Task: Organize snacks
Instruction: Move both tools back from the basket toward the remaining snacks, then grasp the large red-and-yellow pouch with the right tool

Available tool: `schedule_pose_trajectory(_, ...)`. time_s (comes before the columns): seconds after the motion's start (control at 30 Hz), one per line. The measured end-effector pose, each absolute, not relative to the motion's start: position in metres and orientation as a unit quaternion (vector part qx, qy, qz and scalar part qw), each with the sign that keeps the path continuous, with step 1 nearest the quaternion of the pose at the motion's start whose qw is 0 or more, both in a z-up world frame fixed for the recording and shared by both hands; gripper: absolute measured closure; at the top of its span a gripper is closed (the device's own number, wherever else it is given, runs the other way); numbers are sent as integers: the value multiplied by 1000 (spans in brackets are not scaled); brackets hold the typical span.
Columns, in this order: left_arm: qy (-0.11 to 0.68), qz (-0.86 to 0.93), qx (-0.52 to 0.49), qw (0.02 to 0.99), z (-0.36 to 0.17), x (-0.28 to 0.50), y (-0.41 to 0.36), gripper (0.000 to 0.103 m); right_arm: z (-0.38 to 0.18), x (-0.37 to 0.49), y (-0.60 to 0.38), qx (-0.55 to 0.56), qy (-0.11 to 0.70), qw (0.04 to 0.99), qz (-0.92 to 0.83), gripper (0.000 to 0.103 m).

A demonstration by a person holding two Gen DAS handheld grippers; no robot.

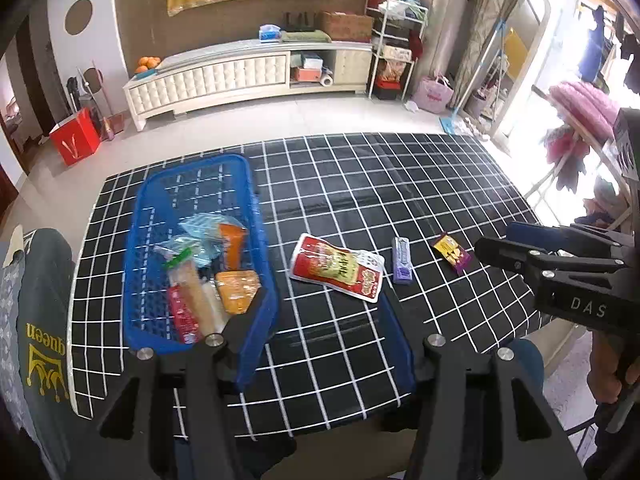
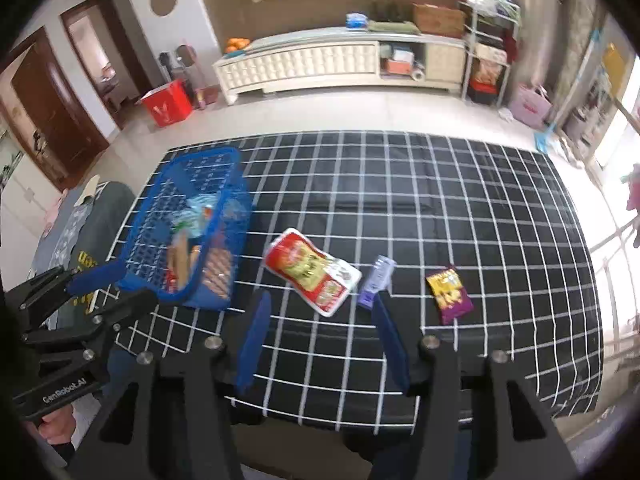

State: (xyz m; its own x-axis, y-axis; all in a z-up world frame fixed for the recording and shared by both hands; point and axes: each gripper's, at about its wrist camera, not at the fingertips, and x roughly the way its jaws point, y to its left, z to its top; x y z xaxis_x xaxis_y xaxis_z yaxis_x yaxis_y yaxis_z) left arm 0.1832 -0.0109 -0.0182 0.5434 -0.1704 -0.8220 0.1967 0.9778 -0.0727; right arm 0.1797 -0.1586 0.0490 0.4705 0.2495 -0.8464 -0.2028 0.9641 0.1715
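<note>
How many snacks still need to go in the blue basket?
Several snacks already lie in the blue basket. Nothing is in hand: the left gripper and right gripper are both open and empty. Three remain on the checkered tablecloth: the red pouch, the purple stick pack and the small purple-and-yellow packet.

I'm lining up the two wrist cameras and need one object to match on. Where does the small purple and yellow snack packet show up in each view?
Left wrist view: the purple and yellow packet lies right of centre on the tablecloth, just ahead of the right gripper.
Right wrist view: the same packet lies right of centre, beyond the right-hand finger.
Shared landmark: the lilac stick pack lies just left of it in both.
</note>
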Motion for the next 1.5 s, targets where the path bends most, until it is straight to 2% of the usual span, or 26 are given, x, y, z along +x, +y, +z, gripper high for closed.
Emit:
schedule_pose_trajectory(0.17,481,-115,17,869,-32,196,-34,51,30,188,-187,40,510,852,111,41)
schedule_pose_trajectory(0.27,488,-117,27,865,-42,205,-50,46,19,195,-201,45,519,847,103,41)
schedule_pose_trajectory(0.67,532,-115,31,838,-88,236,-85,46,-38,223,-248,69,552,828,79,41)
schedule_pose_trajectory(1.0,553,-96,33,827,-119,251,-88,46,-66,250,-247,61,567,815,104,41)
schedule_pose_trajectory(1.17,522,-83,49,848,-109,254,-80,46,-66,260,-224,32,557,816,151,40)
schedule_pose_trajectory(1.3,499,-74,40,863,-88,256,-58,37,-64,268,-205,11,546,819,175,36)
schedule_pose_trajectory(1.5,487,-40,27,872,-76,262,-13,37,-66,284,-180,7,539,818,201,26)
